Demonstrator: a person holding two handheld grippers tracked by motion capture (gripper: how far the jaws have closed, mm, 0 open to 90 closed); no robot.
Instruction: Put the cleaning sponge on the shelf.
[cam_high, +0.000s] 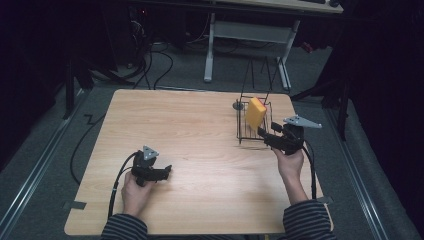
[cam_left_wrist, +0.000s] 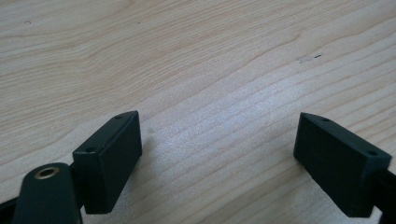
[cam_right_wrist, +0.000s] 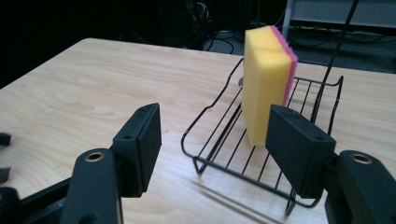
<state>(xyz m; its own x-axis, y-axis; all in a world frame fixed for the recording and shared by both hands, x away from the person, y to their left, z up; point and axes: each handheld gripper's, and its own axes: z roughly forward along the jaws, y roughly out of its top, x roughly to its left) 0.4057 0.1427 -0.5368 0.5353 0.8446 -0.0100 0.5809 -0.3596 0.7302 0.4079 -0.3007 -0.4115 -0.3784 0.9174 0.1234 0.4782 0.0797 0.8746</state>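
Note:
A yellow sponge (cam_high: 255, 112) with a pink backing stands on edge inside a black wire rack (cam_high: 241, 127) at the table's far right. In the right gripper view the sponge (cam_right_wrist: 264, 84) is upright in the rack (cam_right_wrist: 322, 84), just beyond my jaws. My right gripper (cam_high: 269, 131) is open at the rack's near side, nothing between its jaws (cam_right_wrist: 215, 112). My left gripper (cam_high: 167, 170) rests low over the bare wood at the near left, open and empty (cam_left_wrist: 219, 119).
The wooden table (cam_high: 190, 125) has wide bare wood between the two grippers. A small dark round piece (cam_high: 239, 106) sits by the rack's far left corner. Behind the table are a white desk frame (cam_high: 210, 45) and floor cables (cam_high: 160, 65).

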